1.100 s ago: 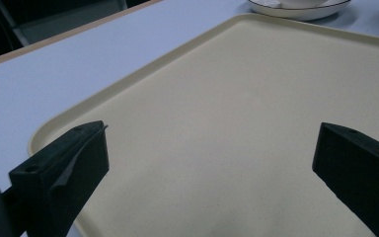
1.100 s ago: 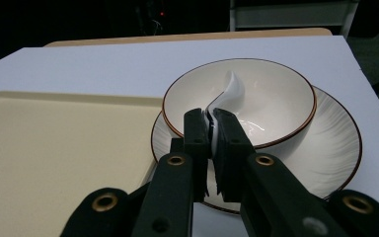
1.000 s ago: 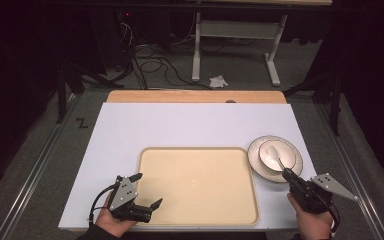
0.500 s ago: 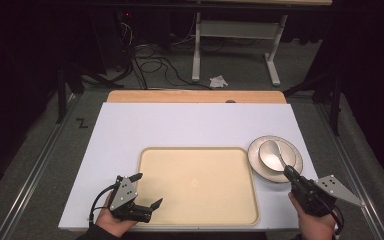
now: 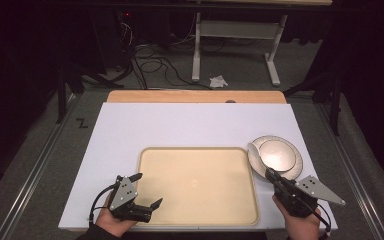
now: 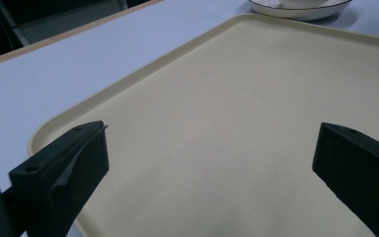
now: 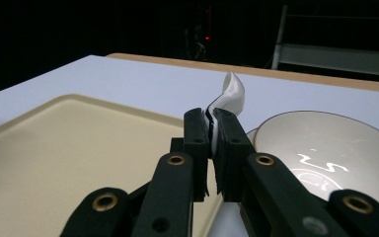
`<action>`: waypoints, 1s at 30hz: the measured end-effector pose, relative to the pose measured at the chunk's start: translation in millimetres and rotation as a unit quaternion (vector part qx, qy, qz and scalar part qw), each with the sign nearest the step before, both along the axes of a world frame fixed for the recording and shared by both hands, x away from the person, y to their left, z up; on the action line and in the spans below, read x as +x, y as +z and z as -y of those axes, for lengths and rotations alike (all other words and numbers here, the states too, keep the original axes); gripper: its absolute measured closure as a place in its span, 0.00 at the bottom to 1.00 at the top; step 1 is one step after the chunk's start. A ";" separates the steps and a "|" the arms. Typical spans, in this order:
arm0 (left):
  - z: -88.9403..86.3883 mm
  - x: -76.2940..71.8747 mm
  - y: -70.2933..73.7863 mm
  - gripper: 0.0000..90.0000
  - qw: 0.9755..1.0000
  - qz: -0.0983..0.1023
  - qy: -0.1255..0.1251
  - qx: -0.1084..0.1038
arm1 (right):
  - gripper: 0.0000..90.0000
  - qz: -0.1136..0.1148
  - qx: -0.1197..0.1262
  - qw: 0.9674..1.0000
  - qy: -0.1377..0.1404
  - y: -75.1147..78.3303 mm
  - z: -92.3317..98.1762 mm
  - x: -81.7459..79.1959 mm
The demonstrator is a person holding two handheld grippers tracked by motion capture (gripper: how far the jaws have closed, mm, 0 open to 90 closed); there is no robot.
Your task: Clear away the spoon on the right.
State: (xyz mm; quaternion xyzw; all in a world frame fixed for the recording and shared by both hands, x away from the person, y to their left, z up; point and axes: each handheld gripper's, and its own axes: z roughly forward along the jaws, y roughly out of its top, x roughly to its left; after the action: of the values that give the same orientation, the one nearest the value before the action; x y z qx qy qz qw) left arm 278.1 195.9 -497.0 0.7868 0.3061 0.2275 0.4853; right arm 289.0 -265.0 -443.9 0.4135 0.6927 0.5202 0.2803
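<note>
Right gripper (image 7: 211,129) fingers pinch white ceramic spoon (image 7: 231,94) by its handle: light, stiff, slick, chip-prone; grip low on handle. Left gripper (image 6: 207,163) fingers spread over tray (image 6: 256,89).

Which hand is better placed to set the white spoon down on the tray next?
Right. The right gripper is already shut on the spoon, beside the bowl and the tray. The left gripper is open at the tray's near left corner.
</note>
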 end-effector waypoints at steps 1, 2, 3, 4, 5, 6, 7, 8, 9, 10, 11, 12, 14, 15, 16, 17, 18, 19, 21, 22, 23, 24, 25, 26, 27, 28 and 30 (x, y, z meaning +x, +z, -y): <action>0.0 0.0 0.0 0.02 1.000 0.000 0.000 0.000 | 0.97 -0.002 0.002 1.000 0.005 -1.4 -2.1 0.6; 0.0 0.0 0.0 0.02 1.000 0.000 0.000 0.000 | 0.96 -0.005 0.002 1.000 0.010 -2.9 -3.8 1.5; 0.0 0.0 0.1 0.02 1.000 0.000 0.000 0.000 | 0.97 -0.007 0.002 1.000 0.014 -4.6 -5.5 2.5; 0.1 -0.1 0.1 0.02 1.000 0.000 0.000 0.000 | 0.97 -0.009 0.002 1.000 0.018 -6.2 -7.0 3.7; 0.0 -0.1 0.2 0.02 1.000 0.001 0.000 0.000 | 0.97 -0.013 0.002 1.000 0.019 -7.5 -8.6 4.6; -0.1 -0.1 0.2 0.02 1.000 0.001 0.000 -0.001 | 0.97 -0.015 0.000 1.000 0.020 -8.8 -10.2 5.4; -0.1 -0.1 0.2 0.02 1.000 0.001 0.000 -0.002 | 0.97 -0.017 0.000 1.000 0.023 -10.1 -12.1 6.3; -0.3 0.0 0.2 0.02 1.000 0.001 0.001 -0.001 | 0.97 -0.018 -0.003 0.999 0.026 -11.3 -13.8 7.1; -0.3 0.1 0.2 0.02 1.000 0.001 0.001 -0.001 | 0.96 -0.021 -0.006 0.999 0.028 -12.3 -15.8 7.8; -0.3 0.1 0.2 0.02 1.000 0.001 0.001 -0.001 | 0.97 -0.021 -0.006 0.999 0.033 -13.2 -17.8 8.4; -0.1 0.1 0.2 0.02 1.000 0.001 0.001 -0.002 | 0.97 -0.022 -0.009 0.999 0.033 -13.8 -19.8 8.5; -0.1 0.1 0.2 0.02 1.000 0.001 0.001 -0.002 | 0.97 -0.022 -0.012 0.999 0.035 -14.2 -21.9 8.5; -0.1 0.1 0.1 0.02 1.000 0.001 0.001 -0.002 | 0.97 -0.022 -0.015 0.999 0.039 -14.8 -25.2 8.5; -0.1 0.2 0.1 0.02 1.000 0.001 0.001 -0.002 | 0.97 -0.021 -0.015 0.999 0.041 -15.1 -26.5 8.6; -0.1 0.2 0.2 0.02 1.000 0.001 0.001 -0.002 | 0.97 -0.022 -0.015 0.999 0.043 -15.4 -27.9 8.5; 0.0 0.1 0.1 0.02 1.000 0.001 0.001 -0.002 | 0.97 -0.023 -0.016 0.999 0.044 -15.7 -29.1 8.4; 0.0 0.0 0.2 0.02 1.000 0.001 0.001 -0.001 | 0.97 -0.023 -0.017 0.999 0.046 -16.1 -30.3 8.3; 0.0 0.0 0.2 0.02 1.000 0.001 0.001 -0.001 | 0.97 -0.023 -0.017 0.999 0.046 -16.1 -30.3 8.3; 0.0 0.0 0.2 0.02 1.000 0.001 0.001 -0.001 | 0.97 -0.023 -0.021 0.998 0.050 -17.4 -34.1 8.4; 0.0 0.0 0.2 0.02 1.000 0.001 0.001 -0.001 | 0.97 -0.022 -0.022 0.998 0.052 -17.7 -35.4 8.4; 0.0 0.0 0.2 0.02 1.000 0.001 0.001 -0.001 | 0.97 -0.024 -0.021 0.998 0.054 -18.1 -36.7 8.3; 0.1 0.1 0.1 0.02 1.000 0.001 0.001 -0.001 | 0.97 -0.024 -0.021 0.998 0.056 -18.7 -37.9 8.7; 0.2 0.1 0.1 0.02 1.000 0.001 0.001 -0.001 | 0.97 -0.027 -0.020 0.998 0.057 -19.2 -39.2 8.7; 0.3 0.2 0.0 0.02 1.000 0.001 0.001 0.000 | 0.97 -0.025 -0.020 0.998 0.060 -19.9 -40.0 9.6; 0.3 0.2 0.0 0.02 1.000 0.001 0.001 0.000 | 0.97 -0.025 -0.020 0.998 0.060 -19.9 -40.0 9.6; 0.5 0.1 0.0 0.02 1.000 0.001 0.001 0.000 | 0.96 -0.030 -0.016 0.997 0.062 -21.9 -41.8 11.5; 0.8 0.0 -0.1 0.02 1.000 0.001 0.000 0.000 | 0.97 -0.037 -0.012 0.997 0.064 -24.2 -43.0 13.4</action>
State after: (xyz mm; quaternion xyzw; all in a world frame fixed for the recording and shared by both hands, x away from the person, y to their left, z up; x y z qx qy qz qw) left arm 278.2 195.1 -497.0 0.7863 0.3059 0.2283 0.4858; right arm 302.4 -222.0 -468.1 0.3839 0.7336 0.5131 0.2262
